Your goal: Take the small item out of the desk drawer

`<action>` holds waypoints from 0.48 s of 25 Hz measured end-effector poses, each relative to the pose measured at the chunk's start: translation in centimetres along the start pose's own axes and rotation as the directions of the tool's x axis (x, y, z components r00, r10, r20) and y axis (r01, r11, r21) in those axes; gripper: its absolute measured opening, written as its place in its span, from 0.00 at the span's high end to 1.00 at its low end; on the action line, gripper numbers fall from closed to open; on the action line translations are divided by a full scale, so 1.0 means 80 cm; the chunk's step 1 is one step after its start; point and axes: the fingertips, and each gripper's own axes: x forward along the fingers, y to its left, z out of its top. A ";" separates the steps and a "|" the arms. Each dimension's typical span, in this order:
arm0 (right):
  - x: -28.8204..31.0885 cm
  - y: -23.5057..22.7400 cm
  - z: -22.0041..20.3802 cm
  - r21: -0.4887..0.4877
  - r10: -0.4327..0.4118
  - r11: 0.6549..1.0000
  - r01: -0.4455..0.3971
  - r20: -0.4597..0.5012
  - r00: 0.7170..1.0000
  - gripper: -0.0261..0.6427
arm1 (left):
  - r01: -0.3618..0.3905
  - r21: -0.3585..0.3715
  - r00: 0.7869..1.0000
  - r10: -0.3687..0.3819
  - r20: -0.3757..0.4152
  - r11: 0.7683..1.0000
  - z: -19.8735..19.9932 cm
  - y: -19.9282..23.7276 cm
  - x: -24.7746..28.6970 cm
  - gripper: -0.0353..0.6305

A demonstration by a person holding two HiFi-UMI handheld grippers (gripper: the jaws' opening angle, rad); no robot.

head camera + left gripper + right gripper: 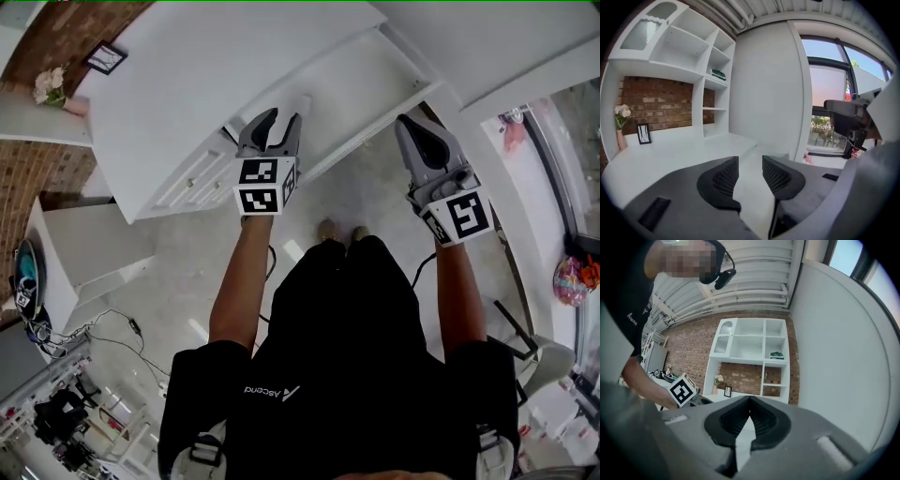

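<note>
Head view, from left to right: pale flowers and a small black picture frame stand at the back of the white desk, whose top is smooth, matte and flat. Under its front edge I see the drawer fronts, white panels with tiny knobs, and all of them look closed to me. Next comes the left gripper, of grey hard plastic with black ribbed pads. Its jaws stand apart with nothing between them, only the desk surface behind. Further right, the right gripper hangs near the right end of the desk, and in the right gripper view its jaws meet at the tips and hold nothing. I cannot see the small item anywhere; I judge that it lies inside one of the drawers. So the task is at its beginning: a drawer must be opened, and the item found, gripped and lifted out.
</note>
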 end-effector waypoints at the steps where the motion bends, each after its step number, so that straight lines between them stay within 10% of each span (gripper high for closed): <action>1: 0.008 -0.006 -0.004 0.005 0.000 1.000 0.000 -0.009 1.000 0.96 | 0.003 -0.004 1.000 -0.003 -0.023 1.000 -0.006 0.004 0.014 0.72; 12: 0.092 -0.072 -0.068 0.039 0.091 0.995 -0.089 -0.083 0.992 0.96 | -0.018 -0.037 0.959 0.007 -0.284 0.999 -0.093 0.040 0.162 0.72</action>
